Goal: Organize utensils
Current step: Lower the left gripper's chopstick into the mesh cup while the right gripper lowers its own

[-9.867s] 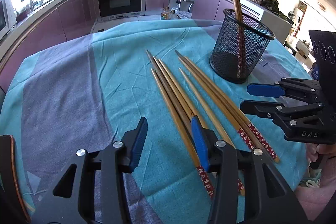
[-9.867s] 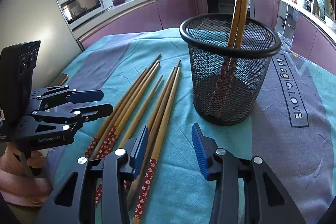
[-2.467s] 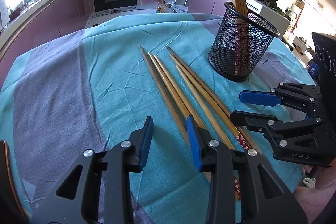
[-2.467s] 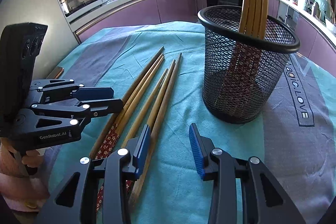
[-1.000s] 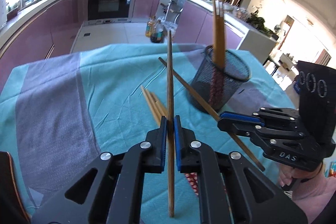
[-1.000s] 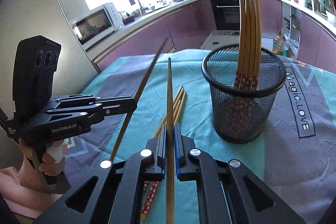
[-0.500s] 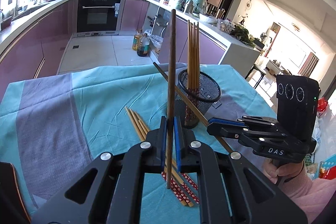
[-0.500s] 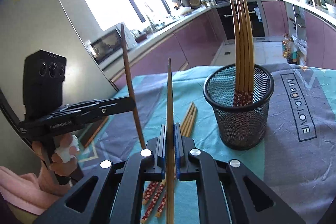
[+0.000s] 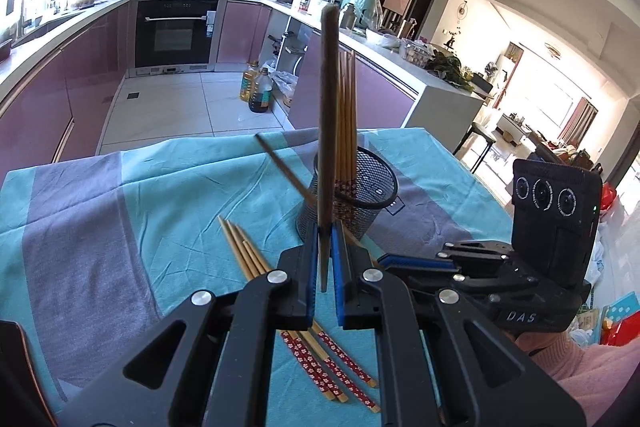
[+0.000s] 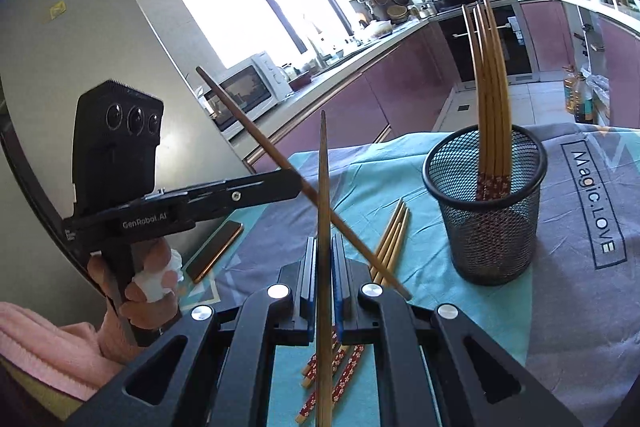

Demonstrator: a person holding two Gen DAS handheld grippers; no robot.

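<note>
Left wrist view is showing one chopstick (image 9: pixel 329 131) standing nearly upright between the left gripper (image 9: pixel 325 259) fingers, which are pressing together on its lower shaft. Right wrist view is showing the same on the other side: the right gripper (image 10: pixel 323 275) is pinching a second chopstick (image 10: pixel 322 195) pointed up and away, its fingers closed tight on the wood. Compared with 2.5 s ago, when both grippers were spread open over the row on the cloth, each one is now carrying a stick clear of the table, and both are riding higher than half a second ago, with the table falling further below.

Four chopsticks are already standing in the black mesh holder (image 10: pixel 496 235), decorated ends down. Three loose chopsticks (image 9: pixel 256 263) are lying side by side on the teal tablecloth (image 9: pixel 160 195), just beside the holder and partly hidden under the gripper bodies. A phone (image 10: pixel 216 247) is lying near the table edge on the left side.

Judging from this, the pick-up step is done and the drop into the holder is coming next. The two lifted sticks are crossing in the right wrist view, so they may be at risk of knocking together on the way.
</note>
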